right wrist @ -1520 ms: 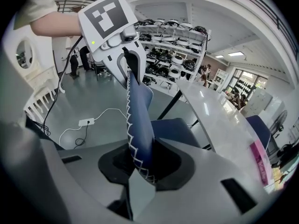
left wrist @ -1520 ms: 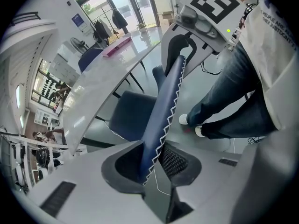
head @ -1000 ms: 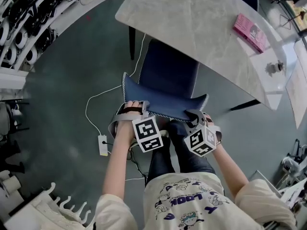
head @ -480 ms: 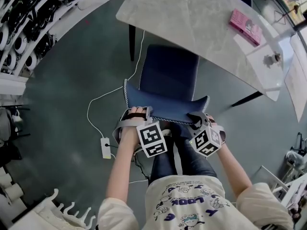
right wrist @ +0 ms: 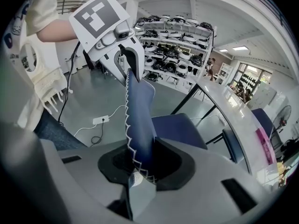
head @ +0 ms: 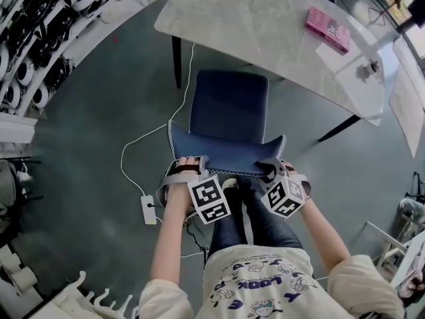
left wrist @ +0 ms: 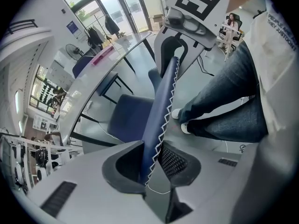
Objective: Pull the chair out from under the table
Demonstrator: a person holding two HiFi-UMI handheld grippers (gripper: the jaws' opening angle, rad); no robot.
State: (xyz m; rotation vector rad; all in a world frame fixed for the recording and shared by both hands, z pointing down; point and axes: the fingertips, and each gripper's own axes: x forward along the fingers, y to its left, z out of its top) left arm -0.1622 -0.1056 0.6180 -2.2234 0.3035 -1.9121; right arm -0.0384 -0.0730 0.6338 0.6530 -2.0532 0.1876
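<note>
A dark blue chair [head: 229, 105] with white zigzag stitching stands at the near edge of the grey marble table [head: 265, 25], its seat almost wholly out from under the top. My left gripper [head: 189, 162] is shut on the left end of the backrest's top edge [head: 226, 153]. My right gripper [head: 273, 169] is shut on the right end. In the left gripper view the backrest [left wrist: 161, 101] runs up from between the pads of the left gripper [left wrist: 152, 164]. In the right gripper view the backrest [right wrist: 140, 115] sits clamped in the right gripper [right wrist: 142, 164].
The person's legs and shoes [head: 229, 186] stand right behind the chair. A white power strip [head: 148, 209] and its cable [head: 133, 145] lie on the floor at the left. A pink book [head: 327, 29] lies on the table. Shelves of gear [head: 40, 38] line the far left.
The chair has slid out from under the table toward the person, so more of its seat shows. Both grippers came back with it, still clamped on the backrest.
</note>
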